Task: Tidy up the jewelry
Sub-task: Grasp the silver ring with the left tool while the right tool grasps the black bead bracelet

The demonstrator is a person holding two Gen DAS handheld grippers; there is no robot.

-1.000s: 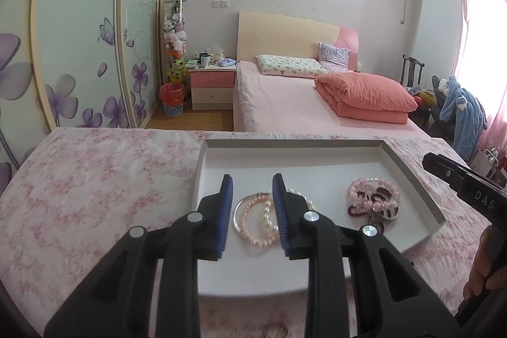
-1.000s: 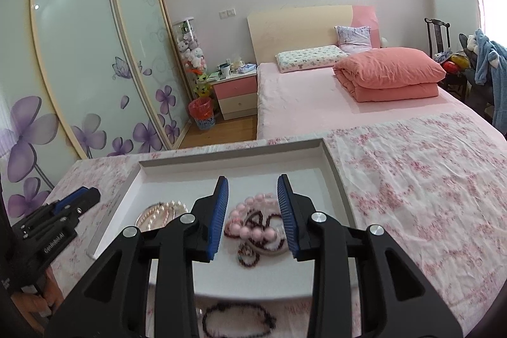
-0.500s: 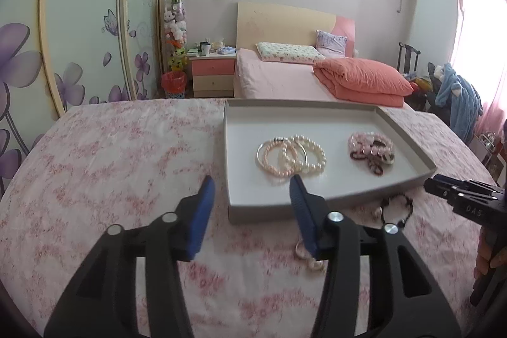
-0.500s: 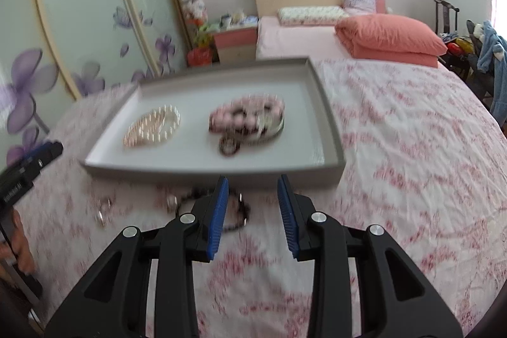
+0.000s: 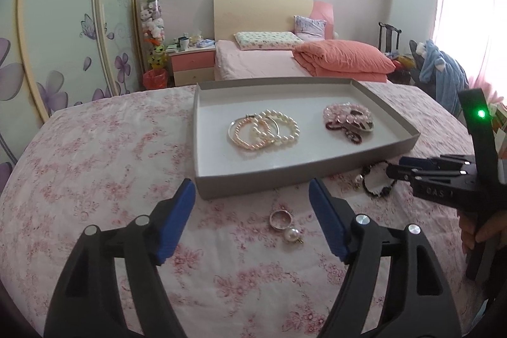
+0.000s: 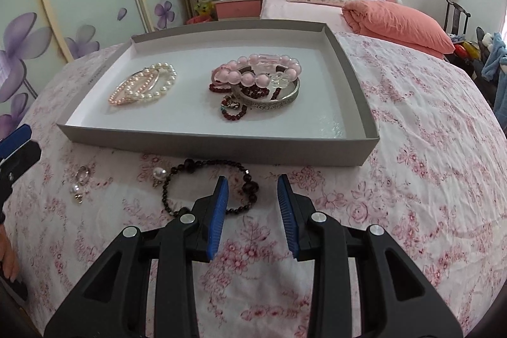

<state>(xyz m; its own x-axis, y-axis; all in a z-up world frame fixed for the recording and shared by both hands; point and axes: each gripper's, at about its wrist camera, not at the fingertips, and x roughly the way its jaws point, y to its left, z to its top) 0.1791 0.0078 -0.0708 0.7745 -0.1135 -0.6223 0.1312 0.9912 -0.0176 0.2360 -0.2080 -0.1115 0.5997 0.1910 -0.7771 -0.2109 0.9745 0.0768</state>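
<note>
Two groups of jewelry already lie in the grey tray (image 6: 221,144): pearl bracelets (image 6: 144,86) at its left, and a heap of pink bead bracelet (image 6: 263,73), dark red beads and silver bangle (image 6: 269,102) at its right.

Left outside, on the floral cloth (image 6: 412,148) just before the tray's near wall: a black bead bracelet (image 6: 209,189), a ring (image 5: 279,219), and two pearl earrings (image 5: 293,235).

By this count the sorting seems a little over half done.

Left gripper (image 5: 250,219): jaws wide apart, empty, above the ring and earring.

Right gripper (image 6: 252,211): jaws apart, empty, its left finger over the black bracelet's rim.

The right view alone shows the bangle's engraved band. The left view alone shows the right gripper's green lamp (image 5: 481,113).
</note>
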